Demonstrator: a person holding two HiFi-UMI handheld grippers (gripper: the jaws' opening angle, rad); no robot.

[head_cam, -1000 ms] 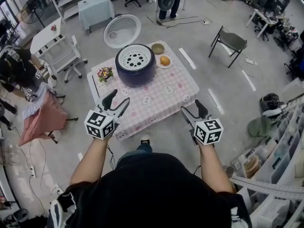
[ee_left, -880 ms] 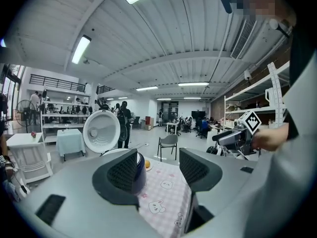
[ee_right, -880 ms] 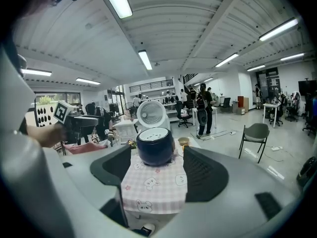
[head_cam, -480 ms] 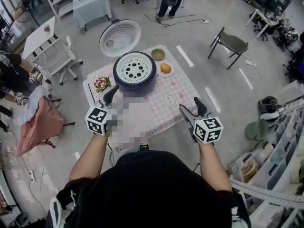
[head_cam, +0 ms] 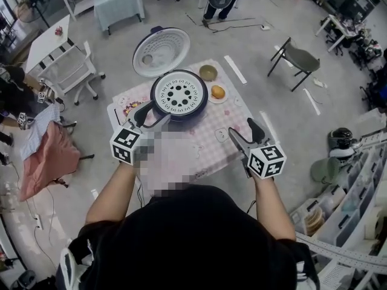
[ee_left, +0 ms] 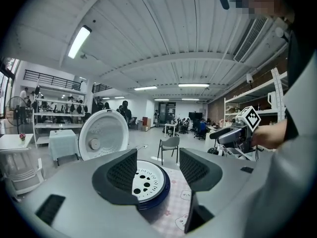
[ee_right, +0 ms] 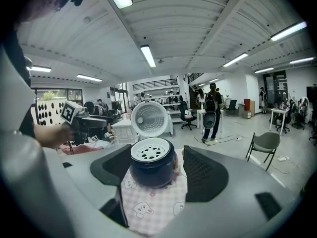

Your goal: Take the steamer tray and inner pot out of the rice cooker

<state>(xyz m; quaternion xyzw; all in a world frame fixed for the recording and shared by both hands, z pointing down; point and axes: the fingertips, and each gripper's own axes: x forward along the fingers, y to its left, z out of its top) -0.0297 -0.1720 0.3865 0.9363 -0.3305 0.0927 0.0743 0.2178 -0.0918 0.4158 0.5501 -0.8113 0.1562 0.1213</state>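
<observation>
The dark blue rice cooker (head_cam: pixel 179 104) stands on the table with its white lid (head_cam: pixel 160 44) swung open behind it. A white steamer tray (head_cam: pixel 179 93) with round holes covers its mouth and hides the inner pot. My left gripper (head_cam: pixel 151 116) is open, just short of the cooker's near left side. In the left gripper view the steamer tray (ee_left: pixel 145 181) shows between the spread jaws of that gripper (ee_left: pixel 157 168). My right gripper (head_cam: pixel 242 133) is open over the table's near right part, apart from the cooker (ee_right: pixel 152 170), which sits framed between its jaws (ee_right: pixel 155 165).
The table (head_cam: pixel 205 147) has a pink checked cloth. Behind the cooker stand a small bowl (head_cam: pixel 208 72) and a plate with an orange fruit (head_cam: pixel 217 92); flowers (head_cam: pixel 129 109) lie at its left. A grey chair (head_cam: pixel 300 59) and a white chair (head_cam: pixel 72 71) stand nearby.
Both grippers have moved forward toward the cooker. The left one went from the table's near edge to the cooker's near left side. Both stay open.
</observation>
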